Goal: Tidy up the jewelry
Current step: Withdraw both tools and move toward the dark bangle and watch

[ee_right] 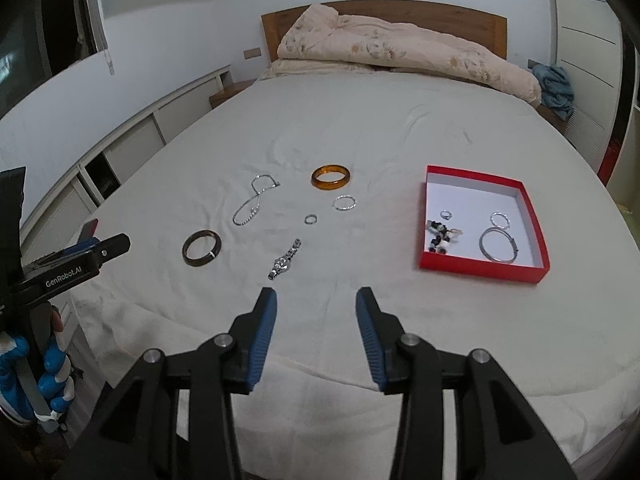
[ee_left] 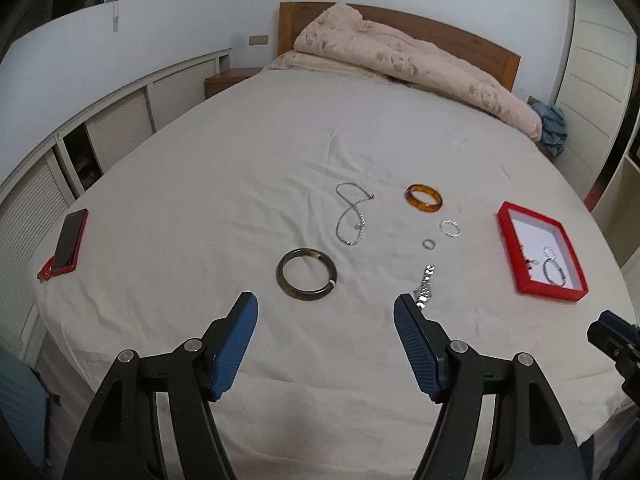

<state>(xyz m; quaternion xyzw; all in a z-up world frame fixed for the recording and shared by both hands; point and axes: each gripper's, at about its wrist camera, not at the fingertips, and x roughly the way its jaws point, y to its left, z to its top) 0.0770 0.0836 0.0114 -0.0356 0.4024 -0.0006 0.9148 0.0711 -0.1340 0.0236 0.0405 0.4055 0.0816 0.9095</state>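
both hand-held grippers (ee_left: 325,306) (ee_right: 316,300) spread wide, empty; dark bangle (ee_left: 306,275) flat on bed.

**Bedroom surroundings**

A bed (ee_right: 360,128) with a white sheet fills both views. A rumpled beige floral quilt (ee_right: 400,56) is heaped against the wooden headboard (ee_right: 460,16). A phone in a red case (ee_left: 71,242) lies near the bed's left edge. Blue cloth (ee_right: 556,84) sits bundled beside the far right corner. White louvred cabinets (ee_left: 120,120) run along the left wall.
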